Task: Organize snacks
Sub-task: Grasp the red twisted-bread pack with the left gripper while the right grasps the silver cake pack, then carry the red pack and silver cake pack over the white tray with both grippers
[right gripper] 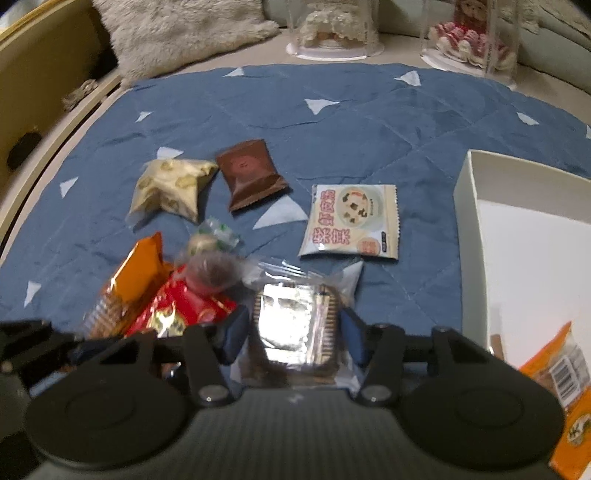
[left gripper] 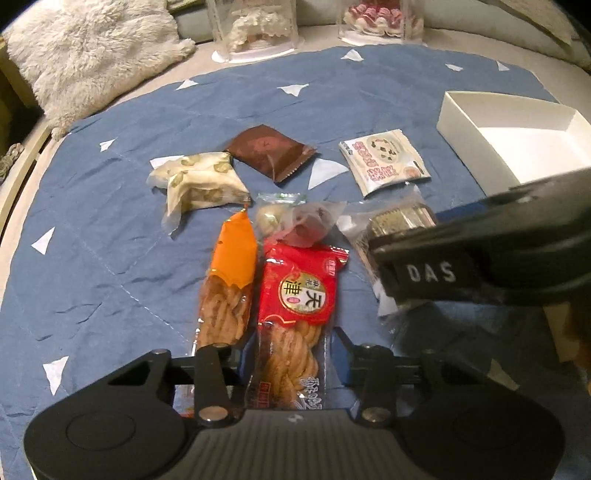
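We are judging task barely begun: one orange pack (right gripper: 565, 373) lying in box (right gripper: 476, 229), rest left of box on quilt (right gripper: 369, 122). Right gripper (right gripper: 293, 334) straddling clear wafer pack (right gripper: 295, 325), grip uncertain. Left gripper (left gripper: 291, 354) straddling red twist pack (left gripper: 295, 295), glossy, crinkly; closure unclear.

Home setting, looks like a bedroom or living room. Blue quilted mat (left gripper: 122, 177) with white triangles spread on a soft surface, fluffy white cushion (left gripper: 92, 55) at the back-left, two clear display cases (right gripper: 332, 29) holding dressed dolls behind. Wooden furniture edge (right gripper: 44, 74) at the left.
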Action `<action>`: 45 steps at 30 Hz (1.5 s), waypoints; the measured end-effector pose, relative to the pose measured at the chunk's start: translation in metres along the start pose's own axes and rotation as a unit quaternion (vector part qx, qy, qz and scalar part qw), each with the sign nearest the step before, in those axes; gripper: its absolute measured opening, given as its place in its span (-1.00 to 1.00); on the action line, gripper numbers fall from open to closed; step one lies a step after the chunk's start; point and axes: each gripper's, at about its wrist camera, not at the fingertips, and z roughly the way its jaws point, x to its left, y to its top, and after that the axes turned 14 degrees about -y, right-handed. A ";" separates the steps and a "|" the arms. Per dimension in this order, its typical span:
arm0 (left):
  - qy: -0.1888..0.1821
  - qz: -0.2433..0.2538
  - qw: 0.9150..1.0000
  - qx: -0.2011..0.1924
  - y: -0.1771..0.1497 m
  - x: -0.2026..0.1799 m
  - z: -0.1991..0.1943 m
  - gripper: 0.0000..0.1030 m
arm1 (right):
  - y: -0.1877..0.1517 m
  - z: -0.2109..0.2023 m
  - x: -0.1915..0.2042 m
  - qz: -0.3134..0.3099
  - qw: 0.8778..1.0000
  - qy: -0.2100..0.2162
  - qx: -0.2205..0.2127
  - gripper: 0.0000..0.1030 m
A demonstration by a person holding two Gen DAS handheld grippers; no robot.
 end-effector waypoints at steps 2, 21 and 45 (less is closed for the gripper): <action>-0.007 -0.013 1.000 -0.007 0.000 0.003 -0.004 -0.19 | -0.001 -0.003 -0.003 0.001 1.000 0.000 0.000 0.13; -0.035 -0.099 0.986 -0.128 -0.002 0.005 -0.091 -0.22 | -0.019 -0.095 -0.047 0.033 0.997 0.013 -0.070 0.12; -0.083 -0.078 0.977 -0.179 0.018 -0.077 -0.105 -0.21 | -0.059 -0.154 -0.170 0.094 0.987 -0.050 -0.121 0.12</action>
